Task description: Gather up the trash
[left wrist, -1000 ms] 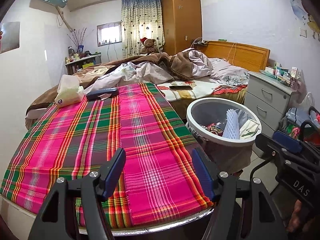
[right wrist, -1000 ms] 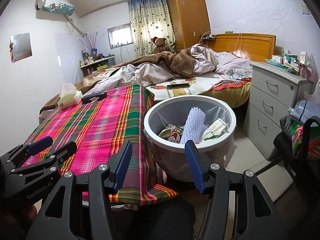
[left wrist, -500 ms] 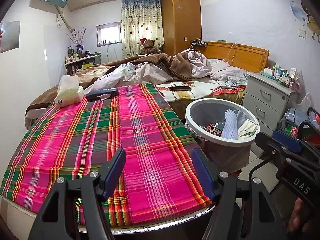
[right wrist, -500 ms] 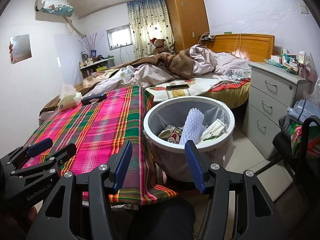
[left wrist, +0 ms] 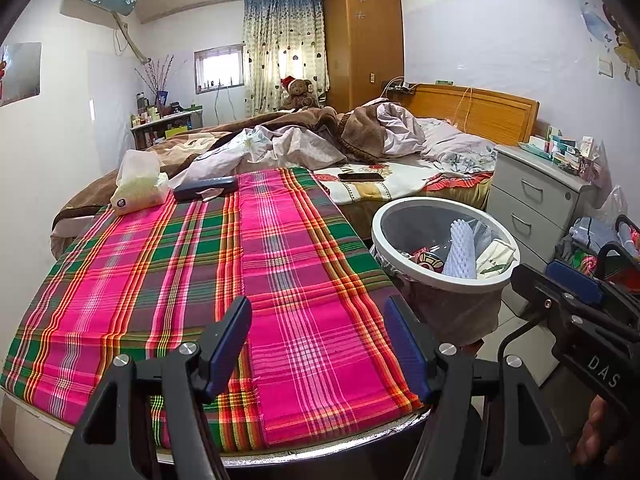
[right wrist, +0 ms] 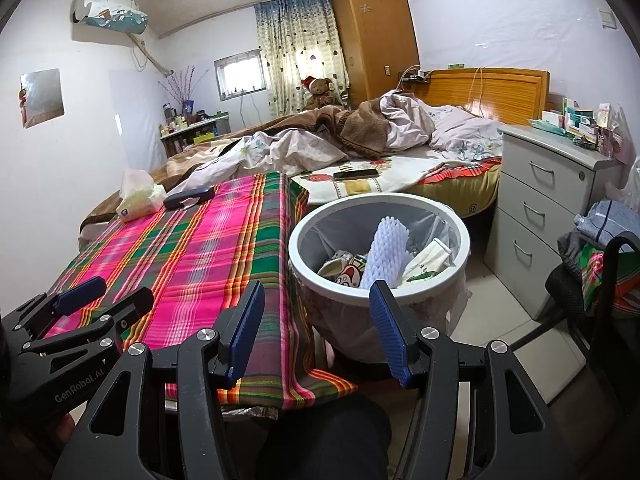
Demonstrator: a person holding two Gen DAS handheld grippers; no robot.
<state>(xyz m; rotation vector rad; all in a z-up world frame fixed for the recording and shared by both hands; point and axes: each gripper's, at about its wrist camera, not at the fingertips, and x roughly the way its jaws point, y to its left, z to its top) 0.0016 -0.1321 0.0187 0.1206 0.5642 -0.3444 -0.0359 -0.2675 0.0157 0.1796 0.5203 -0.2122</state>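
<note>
Left wrist view: left gripper (left wrist: 316, 344) spread wide, empty, hovers over near edge of plaid cloth (left wrist: 200, 280). Cloth bare except tissue pack (left wrist: 140, 190) and dark case (left wrist: 205, 187) at far end. Trash bin (left wrist: 444, 240) right of table, already holds foam net sleeve (left wrist: 462, 250) and wrappers.

Right wrist view: right gripper (right wrist: 316, 332) also spread, empty, aimed at bin's (right wrist: 378, 246) near rim. No loose litter seen on cloth. Judgement: collection looks near done; next move calls for scanning far end for leftovers.
</note>
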